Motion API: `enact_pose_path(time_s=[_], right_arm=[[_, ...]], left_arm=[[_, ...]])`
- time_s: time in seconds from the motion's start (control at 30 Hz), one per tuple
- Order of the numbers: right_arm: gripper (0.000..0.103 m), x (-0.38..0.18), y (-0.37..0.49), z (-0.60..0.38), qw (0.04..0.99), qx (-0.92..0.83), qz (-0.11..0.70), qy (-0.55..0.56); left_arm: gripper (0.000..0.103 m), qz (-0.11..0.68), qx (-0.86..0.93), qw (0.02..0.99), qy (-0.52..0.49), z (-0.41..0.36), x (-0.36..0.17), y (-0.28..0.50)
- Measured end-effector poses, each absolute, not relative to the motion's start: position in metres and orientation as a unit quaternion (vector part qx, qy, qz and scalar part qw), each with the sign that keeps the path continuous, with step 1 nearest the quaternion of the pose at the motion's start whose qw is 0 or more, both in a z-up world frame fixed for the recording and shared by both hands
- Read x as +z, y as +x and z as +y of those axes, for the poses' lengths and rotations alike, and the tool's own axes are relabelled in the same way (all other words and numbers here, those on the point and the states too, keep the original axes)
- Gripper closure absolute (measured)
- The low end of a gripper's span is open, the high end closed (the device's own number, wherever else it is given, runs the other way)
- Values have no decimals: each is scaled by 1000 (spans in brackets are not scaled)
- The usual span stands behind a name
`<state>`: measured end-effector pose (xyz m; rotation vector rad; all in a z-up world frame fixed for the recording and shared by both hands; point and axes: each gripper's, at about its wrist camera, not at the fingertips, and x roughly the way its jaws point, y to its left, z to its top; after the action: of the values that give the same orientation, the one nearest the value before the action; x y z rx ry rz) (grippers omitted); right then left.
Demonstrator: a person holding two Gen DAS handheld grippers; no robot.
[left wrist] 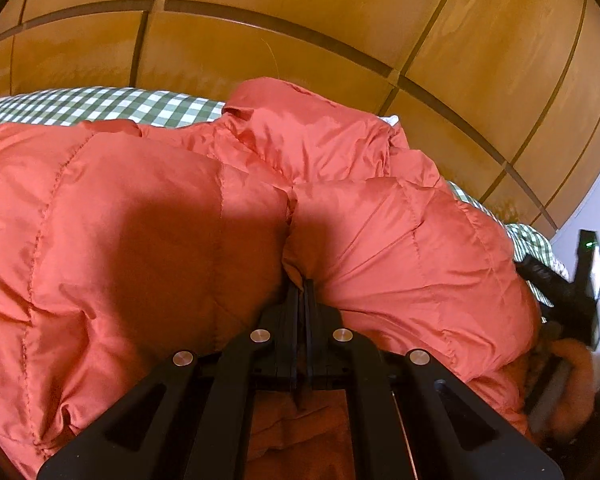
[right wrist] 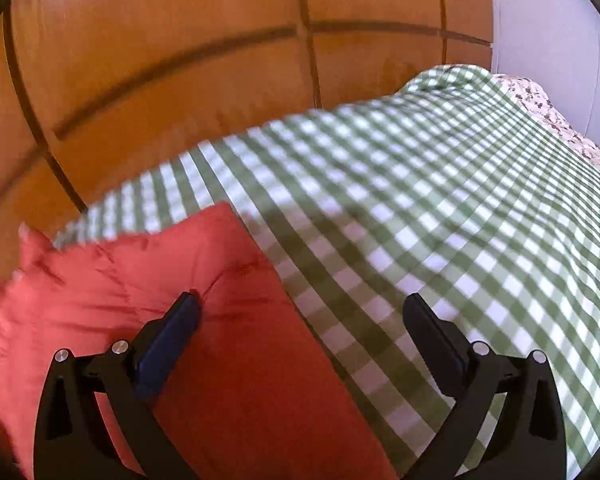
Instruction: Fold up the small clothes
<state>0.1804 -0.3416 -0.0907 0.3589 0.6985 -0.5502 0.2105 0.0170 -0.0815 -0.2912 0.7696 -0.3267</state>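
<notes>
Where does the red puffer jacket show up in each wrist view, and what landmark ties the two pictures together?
Left wrist: the jacket fills the middle and lower picture, pinched in the shut left gripper.
Right wrist: the jacket sits lower left, under the left finger of the open right gripper.
Shared landmark: the green checked cover beneath it.

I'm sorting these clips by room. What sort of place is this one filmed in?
Most likely a bedroom. A green-and-white checked cover lies spread over a soft, bed-like surface, with floral fabric at its far end. Behind stand tall wooden panels like wardrobe doors. An orange puffer jacket lies on the cover.
</notes>
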Motion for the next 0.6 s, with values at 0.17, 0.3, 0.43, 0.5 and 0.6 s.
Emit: enact_pose_path(time_s=[0.17, 0.3, 0.43, 0.5, 0.6], right_arm=[[2, -101, 179, -352, 866, -312, 345, 184], [2, -97, 166, -356, 870, -299, 337, 201], [2, -76, 125, -342, 898, -254, 303, 191], [2, -77, 115, -330, 909, -222, 308, 170], [2, -97, 119, -321, 903, -219, 343, 138]], left_arm=[[101, 377, -161, 901, -142, 16, -83, 212], [101, 379, -161, 900, -145, 17, -84, 214], [101, 381, -164, 897, -153, 19, -85, 215], [101, 383, -166, 895, -157, 20, -86, 216], [101, 385, -171, 892, -162, 20, -88, 217]])
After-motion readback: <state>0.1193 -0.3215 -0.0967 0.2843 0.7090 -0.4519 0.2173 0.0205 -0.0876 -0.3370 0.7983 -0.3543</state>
